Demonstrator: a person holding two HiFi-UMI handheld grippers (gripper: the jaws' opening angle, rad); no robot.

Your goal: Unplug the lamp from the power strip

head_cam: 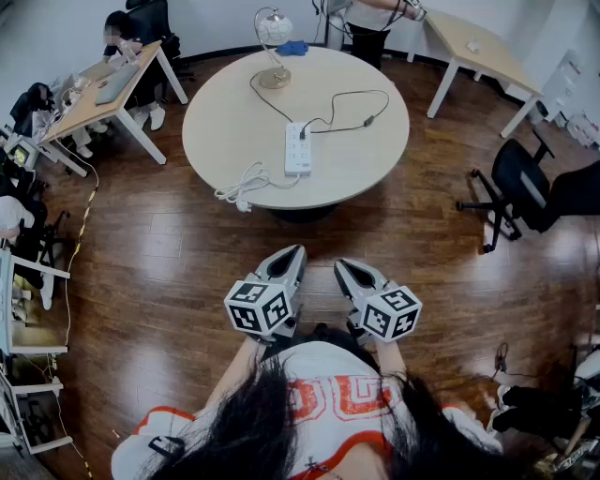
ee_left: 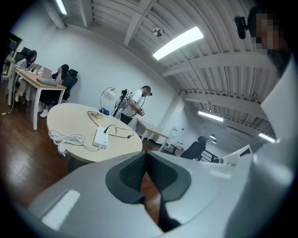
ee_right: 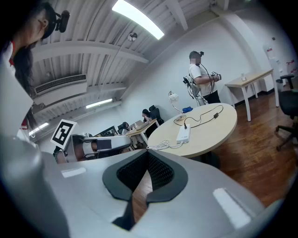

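A round beige table point(head_cam: 366, 159) stands across the wood floor ahead. On its far side is a lamp point(head_cam: 273, 37) with a white shade and brass base. Its black cord point(head_cam: 361, 94) loops round to a plug point(head_cam: 302, 134) in the white power strip point(head_cam: 298, 152). The strip's white cord point(head_cam: 246, 185) lies coiled at the near edge. My left gripper point(head_cam: 293, 251) and right gripper point(head_cam: 343, 264) hover side by side near my body, well short of the table, both shut and holding nothing. The strip point(ee_left: 100, 138) point(ee_right: 183, 135) shows far off in both gripper views.
A black office chair point(head_cam: 520, 183) stands right of the table. Desks sit at the far left point(head_cam: 103, 89) and far right point(head_cam: 478, 42). One person point(head_cam: 370, 19) stands behind the table, and others sit at the left desk. Bare wood floor lies between me and the table.
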